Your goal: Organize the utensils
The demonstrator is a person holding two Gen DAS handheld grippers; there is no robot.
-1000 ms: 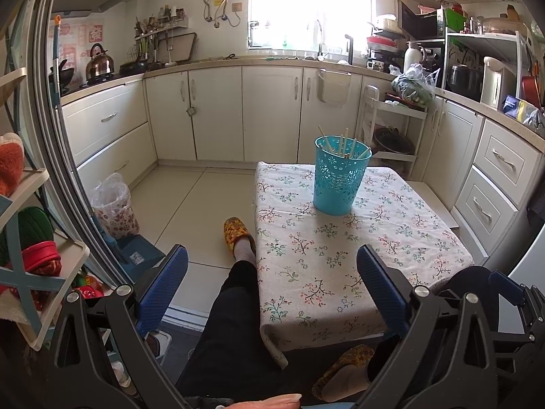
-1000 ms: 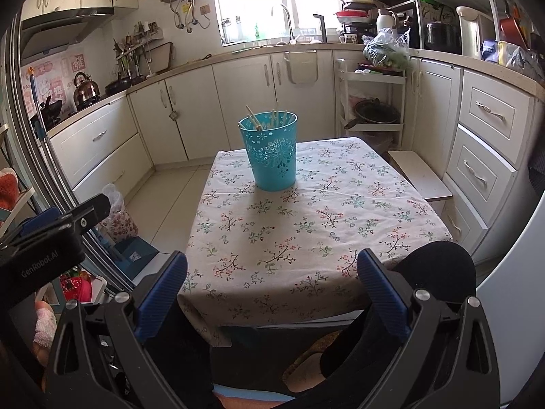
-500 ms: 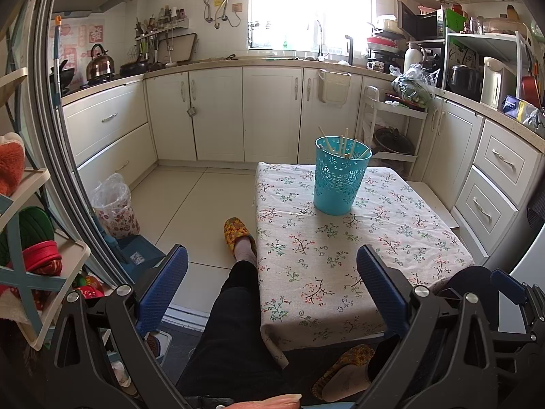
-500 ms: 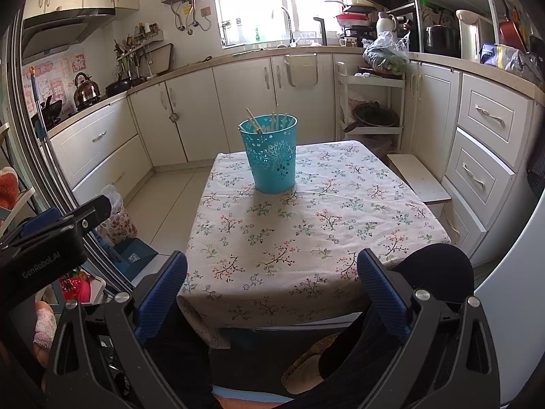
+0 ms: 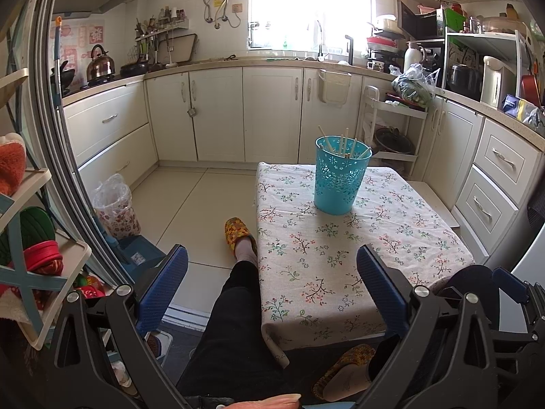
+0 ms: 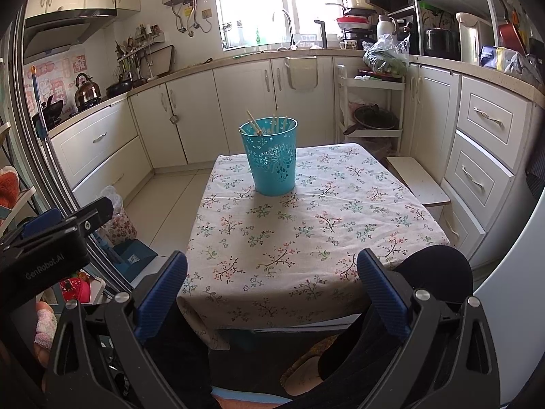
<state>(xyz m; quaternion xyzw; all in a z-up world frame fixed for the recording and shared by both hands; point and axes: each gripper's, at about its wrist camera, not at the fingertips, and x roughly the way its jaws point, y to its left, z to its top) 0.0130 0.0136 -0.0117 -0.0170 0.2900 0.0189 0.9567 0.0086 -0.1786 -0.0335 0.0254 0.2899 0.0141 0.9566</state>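
A turquoise perforated holder (image 5: 340, 177) (image 6: 271, 158) stands upright toward the far side of a low table with a floral cloth (image 5: 357, 255) (image 6: 306, 231). Several wooden chopsticks (image 5: 344, 145) (image 6: 269, 123) lean inside it, their tips above the rim. My left gripper (image 5: 271, 274) is open and empty, held back from the table's near left corner. Open and empty too, my right gripper (image 6: 271, 277) hovers over the table's near edge. Both are well short of the holder.
A person's legs in black trousers (image 5: 235, 306) and patterned slippers (image 5: 236, 231) stretch beside and under the table. A shelf rack (image 5: 30, 238) stands at left, a bagged bin (image 5: 114, 204) on the floor. Cabinets (image 6: 483, 156) line the right. The left gripper's body (image 6: 44, 248) shows left.
The right gripper view has shifted slightly, with the table and holder drifting a little. The left view is almost unchanged. Both grippers stay open.
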